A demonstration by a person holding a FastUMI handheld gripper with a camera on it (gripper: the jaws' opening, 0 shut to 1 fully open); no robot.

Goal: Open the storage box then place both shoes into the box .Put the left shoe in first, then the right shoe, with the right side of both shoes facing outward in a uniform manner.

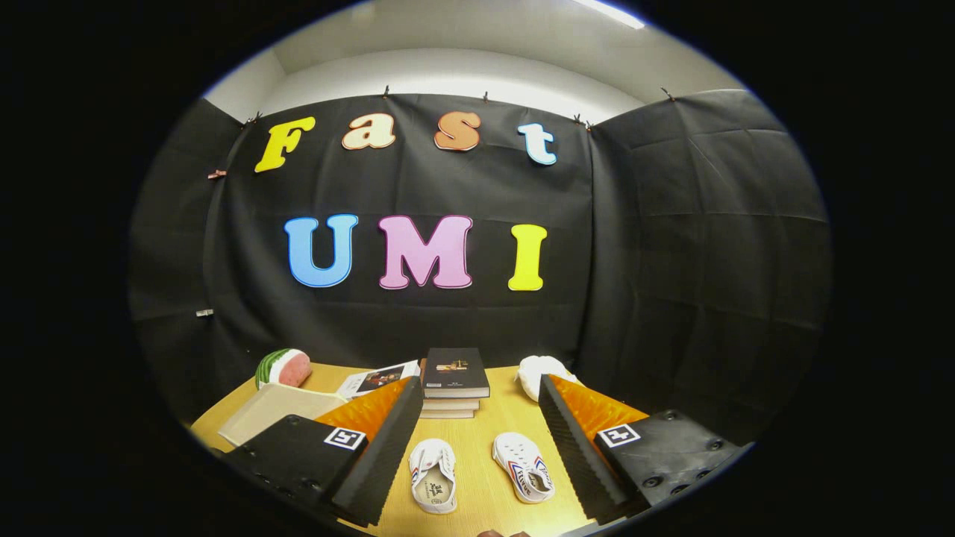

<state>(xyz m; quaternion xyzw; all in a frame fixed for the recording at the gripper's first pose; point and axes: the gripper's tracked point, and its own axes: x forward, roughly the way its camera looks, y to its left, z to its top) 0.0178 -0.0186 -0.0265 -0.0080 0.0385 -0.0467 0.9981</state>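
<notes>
- The gripper [477, 440] hangs above a wooden table [489, 492], its two fingers spread wide apart with nothing held between them.
- Two small white shoes lie on the table in the gap between the fingers, side by side and apart from each other.
- The shoe on the left [433, 475] lies with its opening facing up, close to the left finger.
- The shoe on the right [524, 467] has red and blue stripes on its side and lies at a slant, close to the right finger.
- Beyond the shoes, past the fingertips, stands a stack of books [453, 382], the top one dark-covered.
- Left of the stack lies an open magazine [377, 379], partly hidden by the left finger.
- Further left sits a watermelon slice [283, 368], red-fleshed with a green rind.
- In front of the watermelon slice lies a flat cream tray [276, 406], partly behind the left finger.
- Right of the books, a white rounded object [539, 373] shows just beyond the right fingertip; what it is cannot be told.
</notes>
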